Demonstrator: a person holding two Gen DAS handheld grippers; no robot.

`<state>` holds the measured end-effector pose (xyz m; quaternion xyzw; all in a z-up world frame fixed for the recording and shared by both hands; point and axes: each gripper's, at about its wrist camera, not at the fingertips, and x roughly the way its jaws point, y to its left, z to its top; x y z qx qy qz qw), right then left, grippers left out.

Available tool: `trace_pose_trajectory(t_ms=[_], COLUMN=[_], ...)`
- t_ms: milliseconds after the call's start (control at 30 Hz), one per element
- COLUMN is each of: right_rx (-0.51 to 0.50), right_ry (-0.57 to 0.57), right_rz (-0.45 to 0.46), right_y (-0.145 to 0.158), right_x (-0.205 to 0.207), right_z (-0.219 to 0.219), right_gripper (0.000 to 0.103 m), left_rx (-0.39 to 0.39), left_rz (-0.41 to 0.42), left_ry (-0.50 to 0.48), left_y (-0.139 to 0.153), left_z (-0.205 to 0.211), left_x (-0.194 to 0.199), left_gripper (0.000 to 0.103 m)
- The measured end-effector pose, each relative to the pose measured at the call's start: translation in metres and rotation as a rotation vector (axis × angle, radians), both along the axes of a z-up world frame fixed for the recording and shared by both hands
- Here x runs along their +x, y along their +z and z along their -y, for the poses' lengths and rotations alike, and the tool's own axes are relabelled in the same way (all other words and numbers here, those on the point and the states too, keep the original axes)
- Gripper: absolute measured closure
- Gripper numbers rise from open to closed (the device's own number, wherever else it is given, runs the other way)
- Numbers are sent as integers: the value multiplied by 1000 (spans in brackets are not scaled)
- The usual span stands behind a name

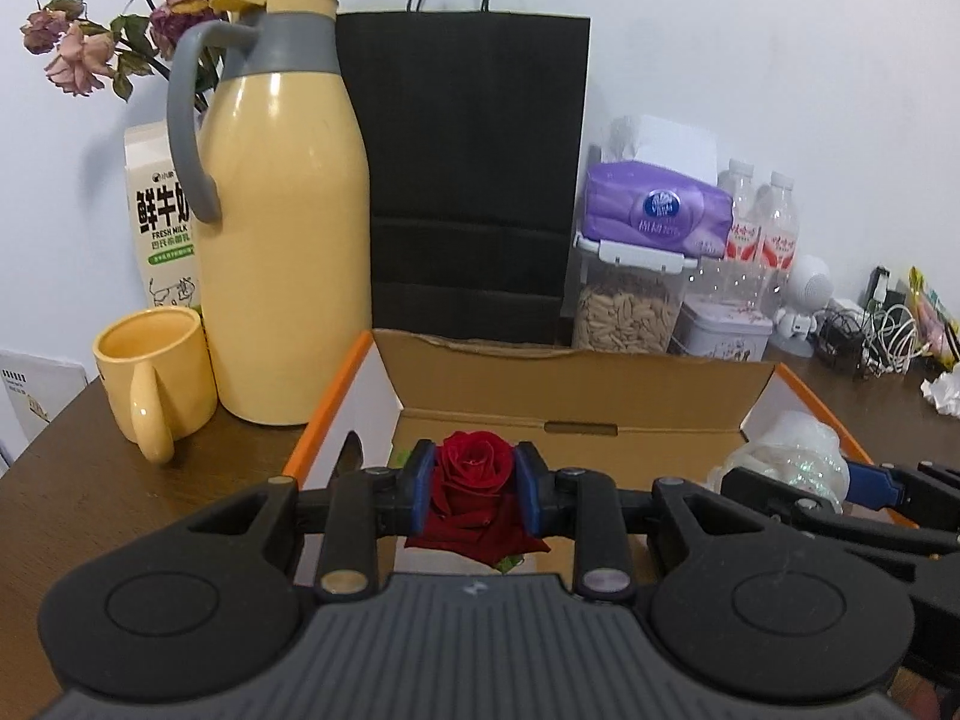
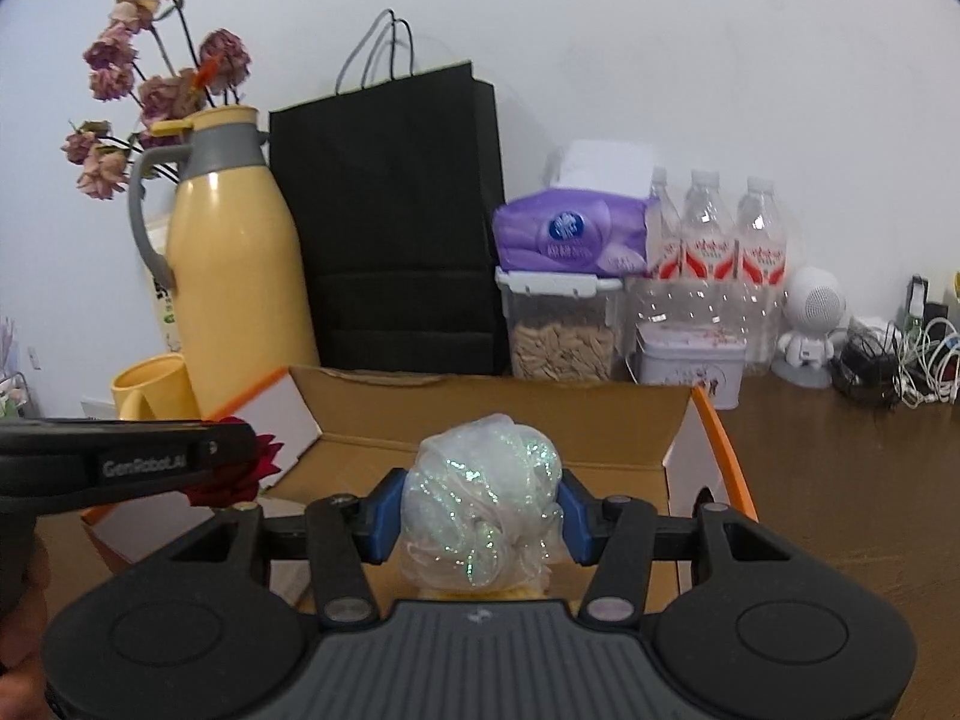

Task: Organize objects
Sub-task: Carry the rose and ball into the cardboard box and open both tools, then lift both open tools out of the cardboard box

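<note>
Clamped between the blue pads of the left gripper (image 1: 474, 483) is a red rose (image 1: 471, 480), its bloom facing up, the jaws drawn in narrow and pressing on its petals. It hangs over the open cardboard box (image 1: 576, 396), whose brown flap stands up at the back and whose outer edges are orange. Beside it, the right gripper (image 2: 480, 519) has its jaws about half apart and closed on a glittery white mesh puff (image 2: 483, 510), which also sits above the box. In the right wrist view the left gripper reaches in from the left with the rose showing just behind it. Directly behind the box stands a black paper bag (image 1: 474, 168) with cord handles. To the left of the bag is a tall yellow jug (image 1: 282, 240) with a grey handle, a yellow mug (image 1: 153, 378) in front of it, a milk carton (image 1: 159, 228) behind, and dried pink flowers (image 1: 78, 42) rising above. To the right of the bag a purple tissue pack (image 2: 570, 234) rests on a clear tub of seeds (image 2: 561, 330), next to three water bottles (image 2: 708, 234), a pale tin (image 2: 690, 366), a small white robot figure (image 2: 810, 324) and a tangle of cables (image 2: 894, 360), all on the brown table (image 2: 852, 480).
</note>
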<state>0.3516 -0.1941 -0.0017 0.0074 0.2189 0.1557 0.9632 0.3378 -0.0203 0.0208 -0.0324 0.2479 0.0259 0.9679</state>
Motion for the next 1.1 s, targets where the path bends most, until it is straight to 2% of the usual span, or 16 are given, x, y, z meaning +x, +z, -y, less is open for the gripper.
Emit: trace_pose_trajectory(t_ms=[67, 100, 133, 167, 233, 267, 433, 700, 1100], right_rx=[1, 0, -1, -7, -20, -23, -2, 8, -37], right_ry=[-1, -7, -11, -17, -35, -54, -81, -61, -25], right_rz=[-4, -3, -1, -2, -1, 3, -13, -1, 114], right_y=[0, 0, 1, 2, 2, 3, 3, 11, 45], right_x=[0, 0, 0, 1, 2, 3, 6, -2, -64], right_z=[1, 1, 2, 2, 3, 4, 12, 12, 21], right_gripper=[49, 47, 40, 34, 4, 0, 0, 0, 0], left_rx=[8, 12, 12, 12, 22, 20, 5, 3, 26], left_rz=[-9, -12, -11, -2, 16, 27, 23, 46, 109], left_ry=[3, 11, 17, 22, 53, 64, 65, 56, 36], left_y=[-1, -1, -1, 0, 2, 4, 6, 18, 46], left_z=[2, 3, 2, 2, 1, -1, -5, -5, -24], left_x=[1, 1, 0, -1, -4, -5, -4, -14, -70], left_gripper=[66, 54, 37, 29, 1, 0, 0, 0, 0])
